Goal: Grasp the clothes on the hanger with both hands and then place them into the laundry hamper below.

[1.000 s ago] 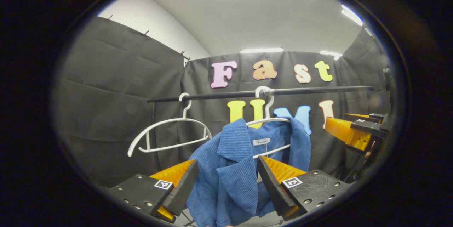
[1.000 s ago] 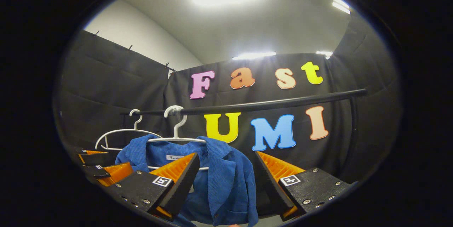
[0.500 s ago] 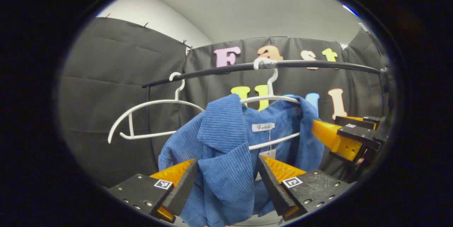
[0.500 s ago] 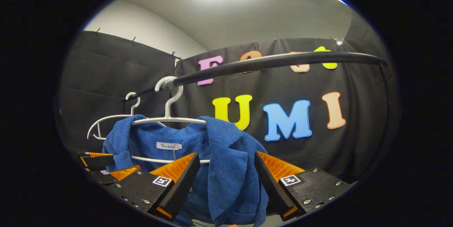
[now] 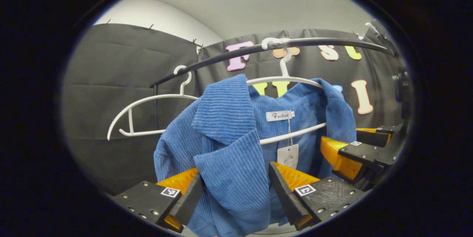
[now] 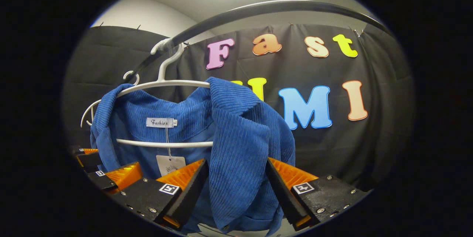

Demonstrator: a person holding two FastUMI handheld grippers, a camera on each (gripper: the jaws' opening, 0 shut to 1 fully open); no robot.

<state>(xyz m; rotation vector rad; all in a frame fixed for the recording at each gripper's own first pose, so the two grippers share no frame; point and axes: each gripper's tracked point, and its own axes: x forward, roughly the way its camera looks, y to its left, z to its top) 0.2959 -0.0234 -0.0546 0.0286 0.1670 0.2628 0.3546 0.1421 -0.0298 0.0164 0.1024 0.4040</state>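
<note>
A blue jacket (image 5: 229, 133) hangs on a white hanger (image 5: 284, 80) hooked over a black rail (image 5: 325, 41), so it must come off before it can go down into the hamper. The left tongs (image 5: 234, 189) are open, with one front flap between the fingers. The right tongs (image 6: 234, 185) are open too, around the other flap, one on each side for an even pull. The cloth is soft with thin ridges. The hanger is smooth, thin and curved. A bare hanger (image 5: 147, 115) hangs beside it.
</note>
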